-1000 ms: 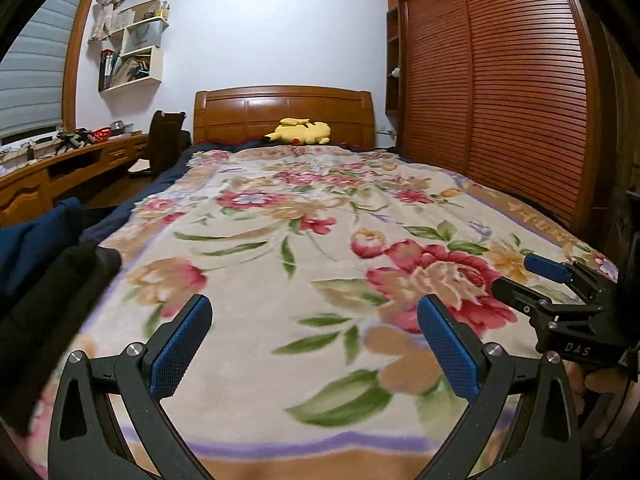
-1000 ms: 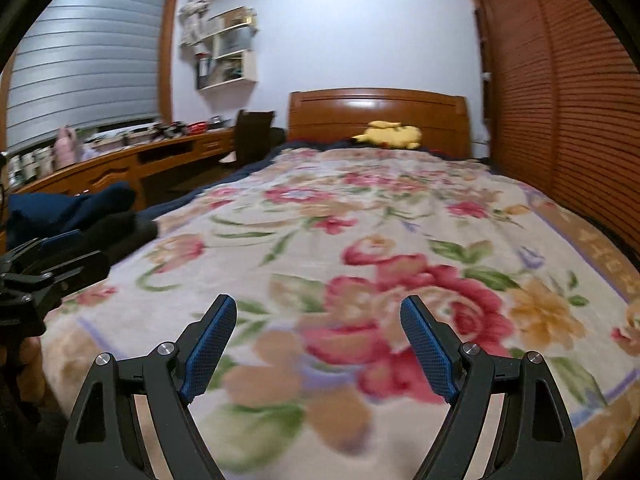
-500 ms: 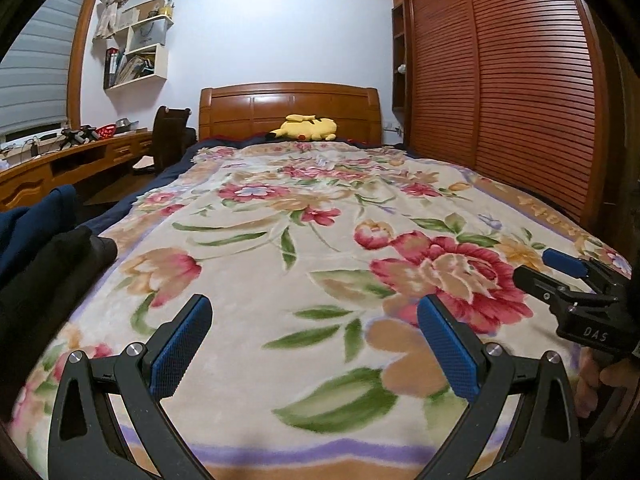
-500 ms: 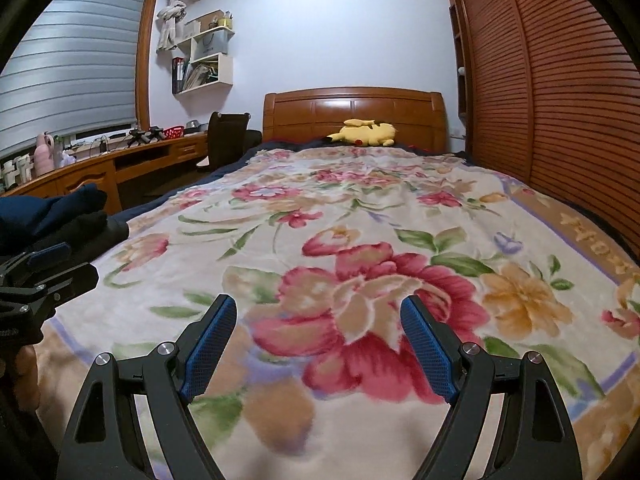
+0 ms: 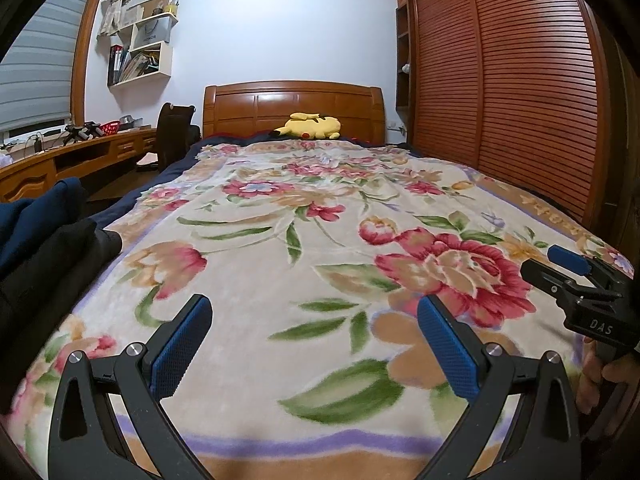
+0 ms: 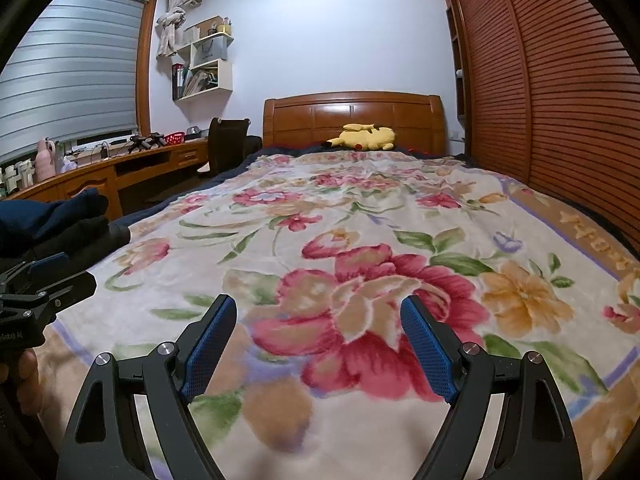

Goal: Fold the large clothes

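A pile of dark clothes lies at the bed's left edge, a navy garment (image 5: 36,212) over a black one (image 5: 56,264). The right wrist view shows the same navy garment (image 6: 52,212) and black garment (image 6: 104,236). My left gripper (image 5: 314,304) hovers open over the floral blanket (image 5: 320,216) near the foot of the bed, nothing between its blue pads. My right gripper (image 6: 318,302) is open beside it, to its right, also holding nothing. Each gripper shows in the other's view: the right gripper (image 5: 576,272) and the left gripper (image 6: 44,276).
A wooden headboard (image 5: 294,108) and a yellow plush toy (image 5: 310,126) are at the far end. Slatted wardrobe doors (image 5: 520,100) run along the right side. A wooden desk (image 6: 92,176) and a dark chair (image 6: 228,144) stand to the left.
Both views have shifted only slightly and the blur in the right wrist view has cleared. Both grippers stay open and the clothes pile has not moved.
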The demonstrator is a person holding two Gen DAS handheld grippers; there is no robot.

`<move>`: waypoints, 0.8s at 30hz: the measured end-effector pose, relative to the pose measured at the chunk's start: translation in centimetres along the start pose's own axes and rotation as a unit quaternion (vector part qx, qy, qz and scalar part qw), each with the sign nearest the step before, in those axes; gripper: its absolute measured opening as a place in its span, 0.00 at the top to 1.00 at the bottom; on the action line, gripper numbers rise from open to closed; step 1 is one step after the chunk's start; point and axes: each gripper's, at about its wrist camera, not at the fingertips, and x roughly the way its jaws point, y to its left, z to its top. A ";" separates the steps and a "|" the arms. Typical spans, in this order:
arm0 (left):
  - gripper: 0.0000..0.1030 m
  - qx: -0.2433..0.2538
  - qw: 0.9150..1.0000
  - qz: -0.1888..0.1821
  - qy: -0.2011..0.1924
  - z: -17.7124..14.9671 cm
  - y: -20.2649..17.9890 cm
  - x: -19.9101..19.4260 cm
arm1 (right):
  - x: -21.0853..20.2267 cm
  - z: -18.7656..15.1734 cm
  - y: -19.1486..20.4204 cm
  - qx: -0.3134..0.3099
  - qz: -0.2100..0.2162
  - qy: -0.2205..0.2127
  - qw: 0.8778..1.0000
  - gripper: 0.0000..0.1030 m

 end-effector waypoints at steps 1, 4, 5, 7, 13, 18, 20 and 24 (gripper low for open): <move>0.00 0.000 1.000 0.001 0.000 0.0 0.0 0.0 | 0.1 -0.2 -0.1 -0.001 0.000 -0.001 1.000 0.17; 0.00 0.001 1.000 0.003 -0.002 -0.1 0.1 -0.1 | 0.1 -0.2 -0.4 -0.004 0.000 -0.002 1.000 0.17; 0.00 0.001 1.000 0.004 -0.003 -0.1 0.1 0.0 | 0.2 -0.3 -0.4 -0.004 0.001 -0.002 1.000 0.17; 0.00 0.000 1.000 0.004 -0.003 -0.1 0.1 0.0 | 0.2 -0.3 -0.5 -0.004 0.003 -0.002 1.000 0.17; 0.00 0.000 1.000 0.004 -0.004 -0.1 0.1 0.0 | 0.4 -0.4 -1.1 -0.006 0.006 -0.003 1.000 0.17; 0.00 0.003 1.000 0.009 -0.003 -0.1 0.1 0.0 | 0.5 -0.4 -1.6 -0.009 0.007 -0.004 1.000 0.17; 0.00 0.003 1.000 0.011 -0.005 -0.1 0.1 -0.1 | 0.5 -0.5 -1.7 -0.009 0.008 -0.004 1.000 0.17; 0.00 0.004 1.000 0.011 -0.005 -0.1 0.1 -0.1 | 0.7 -0.4 -2.1 -0.009 0.011 -0.002 1.000 0.17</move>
